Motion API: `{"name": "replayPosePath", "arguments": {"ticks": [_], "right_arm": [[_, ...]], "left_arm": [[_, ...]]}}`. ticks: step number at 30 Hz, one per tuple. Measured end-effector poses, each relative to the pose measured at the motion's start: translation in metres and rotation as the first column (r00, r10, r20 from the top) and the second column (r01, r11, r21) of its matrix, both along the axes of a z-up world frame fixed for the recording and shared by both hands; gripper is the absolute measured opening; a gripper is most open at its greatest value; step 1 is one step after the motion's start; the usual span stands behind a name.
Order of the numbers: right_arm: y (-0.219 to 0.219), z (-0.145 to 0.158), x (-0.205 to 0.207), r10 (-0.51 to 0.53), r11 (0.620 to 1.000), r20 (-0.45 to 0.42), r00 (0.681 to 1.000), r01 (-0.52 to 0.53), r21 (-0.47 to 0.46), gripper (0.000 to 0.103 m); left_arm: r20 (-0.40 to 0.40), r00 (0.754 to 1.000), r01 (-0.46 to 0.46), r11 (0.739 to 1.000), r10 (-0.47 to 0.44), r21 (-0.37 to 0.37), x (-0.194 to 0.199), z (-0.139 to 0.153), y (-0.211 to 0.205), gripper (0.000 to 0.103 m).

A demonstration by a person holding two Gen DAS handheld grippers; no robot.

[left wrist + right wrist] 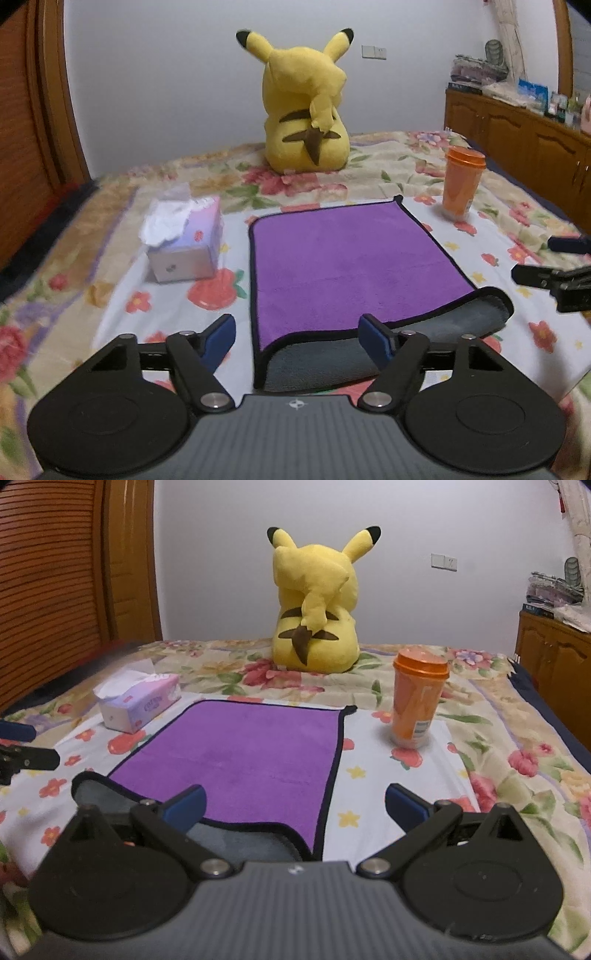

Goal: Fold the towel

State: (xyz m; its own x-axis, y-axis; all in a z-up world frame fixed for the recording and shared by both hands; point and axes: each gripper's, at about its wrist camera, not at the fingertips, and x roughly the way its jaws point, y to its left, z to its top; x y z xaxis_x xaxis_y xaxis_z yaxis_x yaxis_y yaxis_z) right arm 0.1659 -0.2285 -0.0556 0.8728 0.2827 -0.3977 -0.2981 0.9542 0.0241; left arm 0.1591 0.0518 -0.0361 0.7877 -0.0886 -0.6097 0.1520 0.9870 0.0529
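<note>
A purple towel [343, 266] with black trim lies folded on the floral bedspread, its grey underside [332, 358] showing along the near fold. It also shows in the right wrist view [251, 753]. My left gripper [297, 338] is open, hovering just above the towel's near left corner, holding nothing. My right gripper [295, 805] is open above the towel's near right corner, empty. The right gripper's fingers [554, 277] show at the right edge of the left wrist view; the left gripper's fingers [22, 757] show at the left edge of the right wrist view.
A tissue box [184, 240] sits left of the towel, also in the right wrist view [136, 701]. An orange lidded cup [461, 181] stands to the right [417, 698]. A yellow plush toy [310, 107] sits behind. Wooden cabinets [517, 133] line the right wall.
</note>
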Motion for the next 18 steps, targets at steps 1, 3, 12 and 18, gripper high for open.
{"name": "replayPosePath", "arguments": {"ticks": [1,3,12,18], "right_arm": [[0.000,-0.001,0.002,0.001,1.000,-0.005,1.000,-0.001,-0.001,0.103],[0.000,-0.003,0.006,0.011,1.000,-0.013,1.000,-0.011,0.006,0.103],[0.000,-0.013,0.020,0.035,0.999,-0.068,0.997,-0.035,0.007,0.103],[0.001,-0.021,0.030,0.046,0.999,-0.117,0.992,-0.047,-0.009,0.102]], "left_arm": [[-0.007,1.000,-0.001,1.000,0.001,-0.009,0.003,-0.001,0.002,0.072],[-0.011,1.000,-0.001,1.000,0.001,-0.002,0.009,-0.004,0.004,0.071],[-0.086,0.996,-0.011,1.000,0.010,-0.007,0.033,-0.023,0.021,0.068],[-0.129,0.992,-0.012,1.000,0.008,-0.027,0.041,-0.033,0.025,0.063]]}}
